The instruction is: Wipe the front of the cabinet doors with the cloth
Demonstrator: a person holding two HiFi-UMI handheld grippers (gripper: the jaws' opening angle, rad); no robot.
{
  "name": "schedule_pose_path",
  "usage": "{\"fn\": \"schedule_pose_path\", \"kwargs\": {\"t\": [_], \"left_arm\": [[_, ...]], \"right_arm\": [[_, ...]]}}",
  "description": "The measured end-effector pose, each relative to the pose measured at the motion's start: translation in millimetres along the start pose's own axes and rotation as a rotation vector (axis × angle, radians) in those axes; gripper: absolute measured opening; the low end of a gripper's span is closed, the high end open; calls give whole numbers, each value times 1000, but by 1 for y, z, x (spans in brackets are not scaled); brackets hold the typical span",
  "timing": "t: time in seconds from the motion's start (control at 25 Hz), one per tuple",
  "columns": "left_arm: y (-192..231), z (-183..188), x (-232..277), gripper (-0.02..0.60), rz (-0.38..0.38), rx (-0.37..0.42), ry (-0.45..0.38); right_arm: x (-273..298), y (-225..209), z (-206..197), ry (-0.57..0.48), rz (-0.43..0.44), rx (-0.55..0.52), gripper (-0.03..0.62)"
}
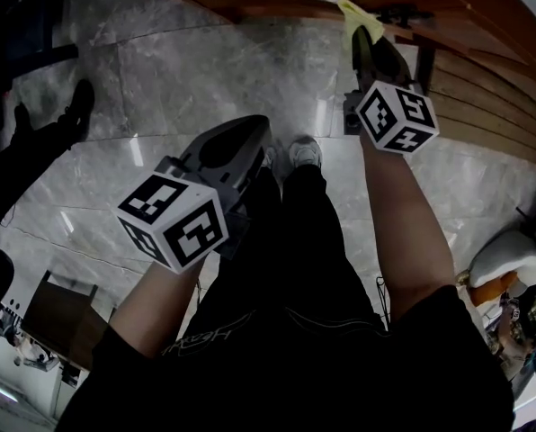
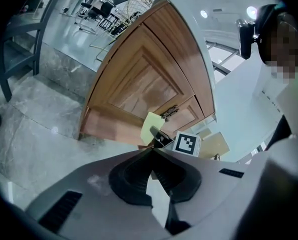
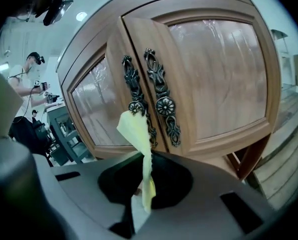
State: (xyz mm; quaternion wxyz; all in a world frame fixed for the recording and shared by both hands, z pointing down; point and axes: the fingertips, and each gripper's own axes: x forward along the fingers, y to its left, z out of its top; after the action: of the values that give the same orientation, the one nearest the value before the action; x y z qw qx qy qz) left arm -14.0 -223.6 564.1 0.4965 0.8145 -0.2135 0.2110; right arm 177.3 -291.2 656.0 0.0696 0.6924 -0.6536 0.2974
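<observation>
The wooden cabinet (image 3: 219,74) has two glazed doors with ornate dark metal handles (image 3: 161,96) at its middle seam. My right gripper (image 3: 145,156) is shut on a yellow cloth (image 3: 137,132), which sticks up from the jaws right in front of the left handle (image 3: 134,91). In the head view the right gripper (image 1: 362,39) points at the cabinet base (image 1: 277,7) with the cloth (image 1: 353,12) at its tip. My left gripper (image 1: 245,133) hangs lower and further back, over the floor, shut and holding nothing. From the left gripper view, the cloth (image 2: 151,125) lies against the cabinet (image 2: 144,84).
Grey marble floor (image 1: 187,70) lies before the cabinet, with my own shoe (image 1: 306,151) on it. A slatted wooden surface (image 1: 484,88) runs along the right. Another person's dark shoe (image 1: 75,106) is at the left. A person with a headset (image 3: 31,84) stands beyond the cabinet's left side.
</observation>
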Motion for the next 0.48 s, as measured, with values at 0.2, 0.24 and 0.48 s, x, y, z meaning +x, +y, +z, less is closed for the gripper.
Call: {"fn": "schedule_pose_path", "kwargs": {"t": [0.2,0.24,0.48], "left_arm": [[-13,-3,10,6,-22,22,25],[-14,-3,12,6,-26,25,30],[-26,-7,17,6,-57,59,57]], "right_arm": [[-12,-17,3,-14,-30,17,41],[-14,-19,4,-17,-36,20,41],[-38,-29,2,-30,-72,35,41]]}}
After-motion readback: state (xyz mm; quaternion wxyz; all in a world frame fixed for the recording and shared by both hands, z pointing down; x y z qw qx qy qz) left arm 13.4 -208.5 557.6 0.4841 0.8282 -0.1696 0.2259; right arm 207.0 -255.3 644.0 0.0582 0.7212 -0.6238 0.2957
